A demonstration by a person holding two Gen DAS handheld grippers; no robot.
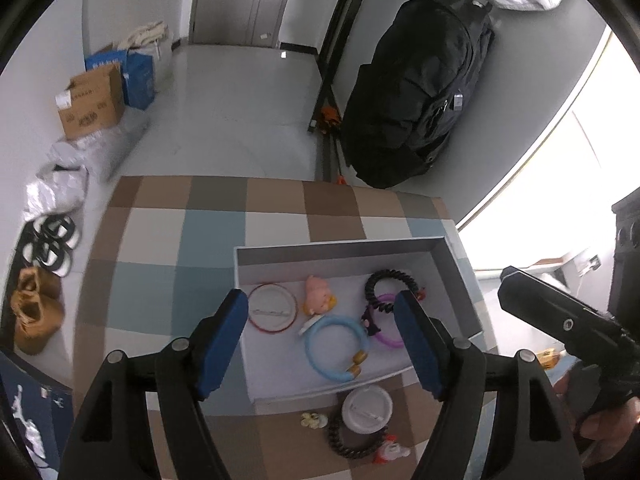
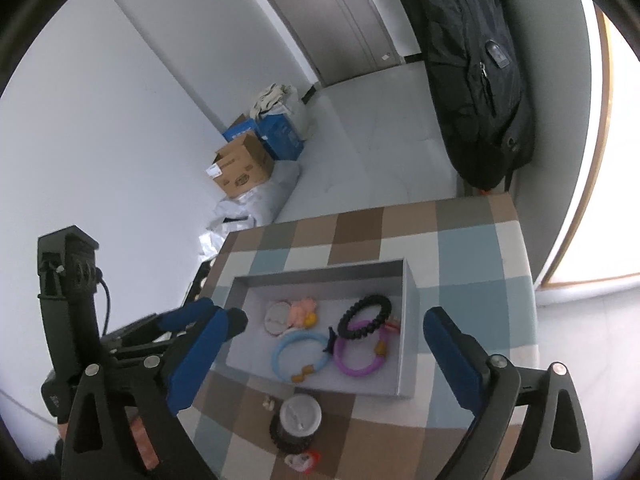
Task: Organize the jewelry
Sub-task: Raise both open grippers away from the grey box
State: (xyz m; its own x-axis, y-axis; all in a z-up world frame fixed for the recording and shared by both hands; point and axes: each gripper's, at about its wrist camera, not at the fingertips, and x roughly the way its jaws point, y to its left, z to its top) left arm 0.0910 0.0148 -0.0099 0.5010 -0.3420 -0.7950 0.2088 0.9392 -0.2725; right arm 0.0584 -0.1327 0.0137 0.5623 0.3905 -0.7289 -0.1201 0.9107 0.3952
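A grey tray (image 1: 340,246) sits on the checked tablecloth (image 1: 160,240). In it lie a red-rimmed disc (image 1: 273,309), a pink charm (image 1: 318,296), a blue bracelet (image 1: 334,348), a purple bracelet (image 1: 386,340) and a black beaded bracelet (image 1: 390,278). In front of the tray are a white disc (image 1: 366,408), a black spiral bracelet (image 1: 348,446) and two small charms. My left gripper (image 1: 320,300) hangs open over the tray, holding nothing. My right gripper (image 2: 334,320) is wide open above the same tray (image 2: 320,270), also with nothing between its fingers.
The table's far edge (image 2: 400,210) drops to the floor. A black backpack (image 1: 416,92) hangs at the back right. Cardboard boxes (image 1: 90,104) and shoes (image 1: 36,312) lie on the floor to the left. The left gripper's body (image 2: 68,320) stands close beside the right one.
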